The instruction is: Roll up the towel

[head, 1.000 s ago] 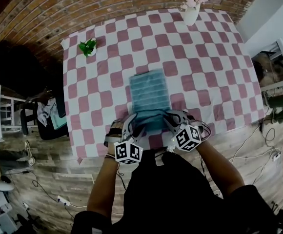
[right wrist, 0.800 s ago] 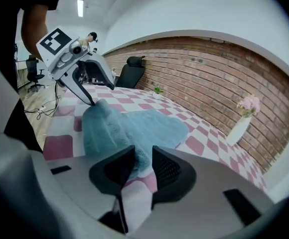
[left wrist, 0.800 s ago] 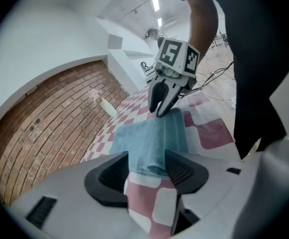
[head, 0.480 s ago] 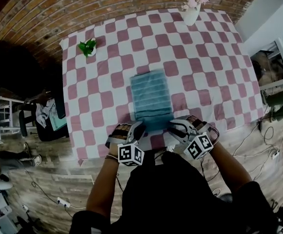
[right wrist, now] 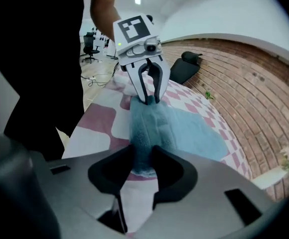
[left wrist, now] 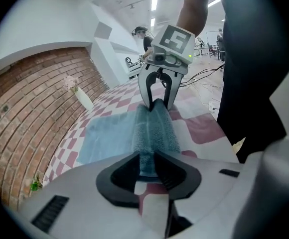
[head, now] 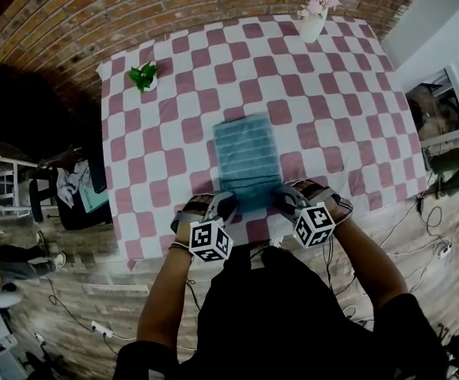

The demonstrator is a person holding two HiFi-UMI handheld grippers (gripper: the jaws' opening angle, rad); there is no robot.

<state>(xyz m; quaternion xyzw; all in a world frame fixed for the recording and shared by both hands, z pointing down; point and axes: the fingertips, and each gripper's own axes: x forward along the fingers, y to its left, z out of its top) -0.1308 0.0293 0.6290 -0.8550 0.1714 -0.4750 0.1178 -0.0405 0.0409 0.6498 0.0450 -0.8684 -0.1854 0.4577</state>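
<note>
A teal towel (head: 246, 150) lies flat on the checkered table, and its near end is turned into a short roll (head: 251, 199). My left gripper (head: 223, 205) is shut on the roll's left end, which sits between its pads (left wrist: 145, 166). My right gripper (head: 282, 201) has the roll's right end (right wrist: 143, 148) between its jaws. Those jaws are opening, and the cloth still fills the gap. Each gripper view looks along the roll (left wrist: 154, 128) to the other gripper: the right gripper (left wrist: 157, 101) in the left view, the left gripper (right wrist: 148, 99) in the right view.
A white vase of pink flowers (head: 312, 14) stands at the table's far edge and a small green plant (head: 143, 76) at the far left. The pink-and-white cloth (head: 336, 109) covers the table. A dark chair (head: 83, 188) stands to the left, and cables lie on the floor.
The towel's near end was a raised flap and is now a tight roll on the table. Both grippers have sunk a little, and the right one has rolled about its own axis.
</note>
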